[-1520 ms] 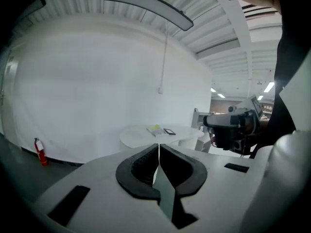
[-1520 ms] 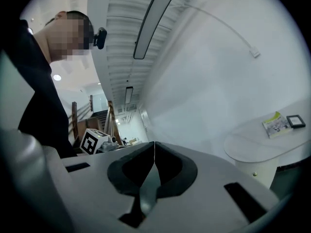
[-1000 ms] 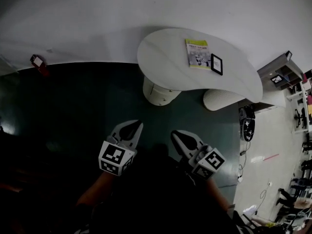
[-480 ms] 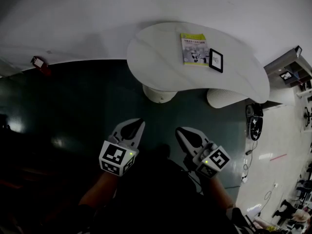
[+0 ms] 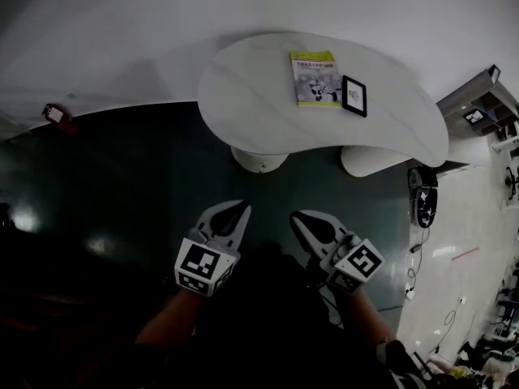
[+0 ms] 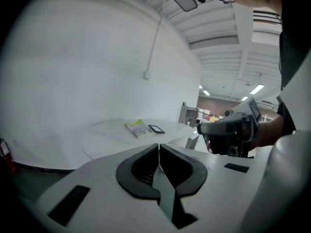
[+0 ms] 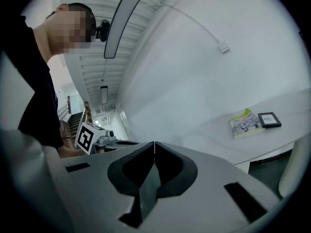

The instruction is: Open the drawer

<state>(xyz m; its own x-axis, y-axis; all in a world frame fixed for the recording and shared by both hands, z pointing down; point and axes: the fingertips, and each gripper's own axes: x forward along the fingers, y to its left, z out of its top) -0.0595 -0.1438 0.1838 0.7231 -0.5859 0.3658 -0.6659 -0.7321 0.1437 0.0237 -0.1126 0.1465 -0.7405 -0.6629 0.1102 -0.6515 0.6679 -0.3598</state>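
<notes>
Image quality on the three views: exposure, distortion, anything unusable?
Head view: heavy fisheye; white table bright, dark floor and the lower frame nearly black. Left gripper view: black vignette at the corners, ceiling light bright, booklet sharp enough. Right gripper view: same vignette, straight lines bowed, mosaic patch upper left.

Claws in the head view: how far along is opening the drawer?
Nothing looks done: no drawer shows in any view. In hand: nothing; the left claw and right claw are shut and empty, held above dark floor short of the white table with its booklet. Left: reach the drawer, grip it, pull.
</notes>
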